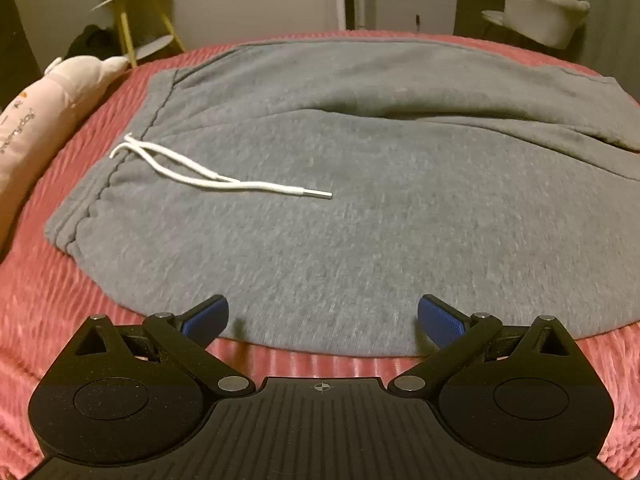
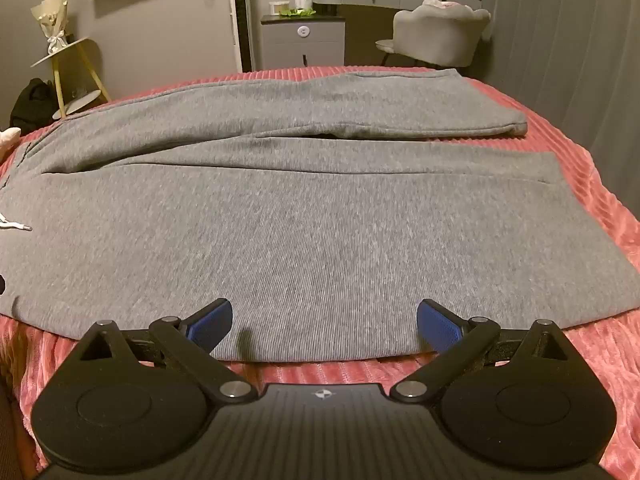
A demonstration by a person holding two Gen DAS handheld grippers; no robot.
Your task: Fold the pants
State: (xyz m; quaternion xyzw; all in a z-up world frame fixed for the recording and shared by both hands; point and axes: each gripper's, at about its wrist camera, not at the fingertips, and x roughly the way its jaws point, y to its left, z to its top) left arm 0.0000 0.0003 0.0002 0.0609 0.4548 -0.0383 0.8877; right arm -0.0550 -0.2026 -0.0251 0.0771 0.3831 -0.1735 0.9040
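Grey sweatpants (image 1: 340,200) lie spread flat on a pink ribbed bedspread (image 1: 48,300), waistband to the left with a white drawstring (image 1: 208,176) lying loose on the fabric. In the right wrist view the two legs (image 2: 320,232) stretch to the right, the far leg (image 2: 400,108) parted from the near one. My left gripper (image 1: 322,318) hovers open over the near edge of the pants by the waist end, nothing between its blue pads (image 1: 204,320). My right gripper (image 2: 324,320) hangs open over the near leg's edge, its blue pads (image 2: 440,326) wide apart and empty.
A pink plush pillow (image 1: 44,120) lies along the bed's left side. Beyond the bed stand a yellow-legged side table (image 2: 76,76), a grey cabinet (image 2: 304,40) and a grey chair (image 2: 436,32) by a vanity. Bedspread (image 2: 580,360) shows in front of and right of the pants.
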